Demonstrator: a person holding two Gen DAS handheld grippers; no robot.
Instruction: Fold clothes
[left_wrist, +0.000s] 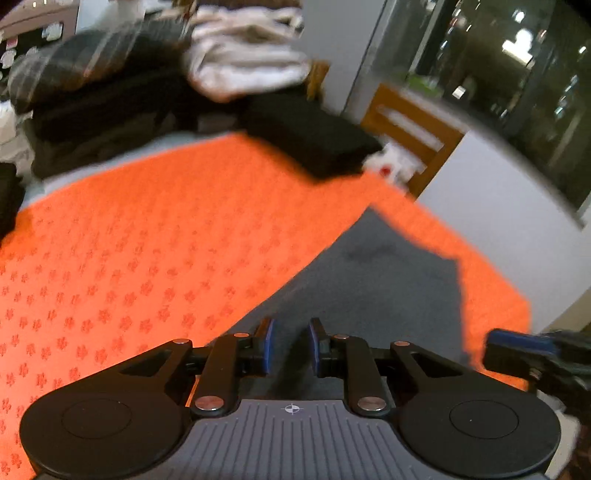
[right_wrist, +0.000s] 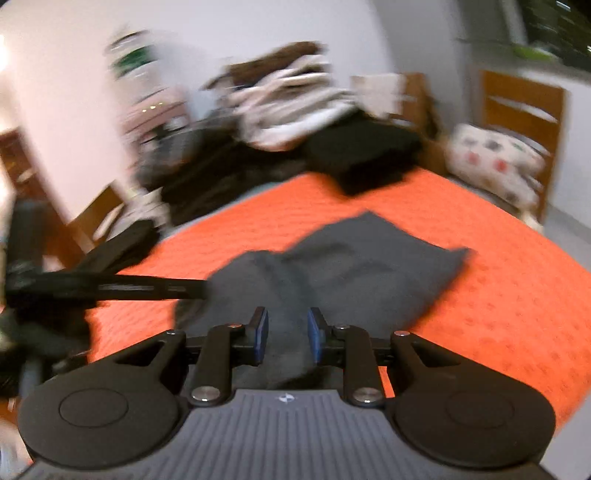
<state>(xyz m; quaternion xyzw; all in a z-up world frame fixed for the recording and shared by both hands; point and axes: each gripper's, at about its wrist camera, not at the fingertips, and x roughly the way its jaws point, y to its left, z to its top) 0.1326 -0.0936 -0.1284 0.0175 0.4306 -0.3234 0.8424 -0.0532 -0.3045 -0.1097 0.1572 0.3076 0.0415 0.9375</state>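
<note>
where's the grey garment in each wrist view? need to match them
Left wrist: grey garment lies lower centre, running up and right from between the fingers, on the orange cover.
Right wrist: grey garment lies at centre, just beyond the fingers.
Shared landmark: folded black garment at the cover's far edge.

Orange patterned bedspread (left_wrist: 147, 258); wooden chair (left_wrist: 413, 136); spotted pillow (right_wrist: 495, 158) at bed's edge.
</note>
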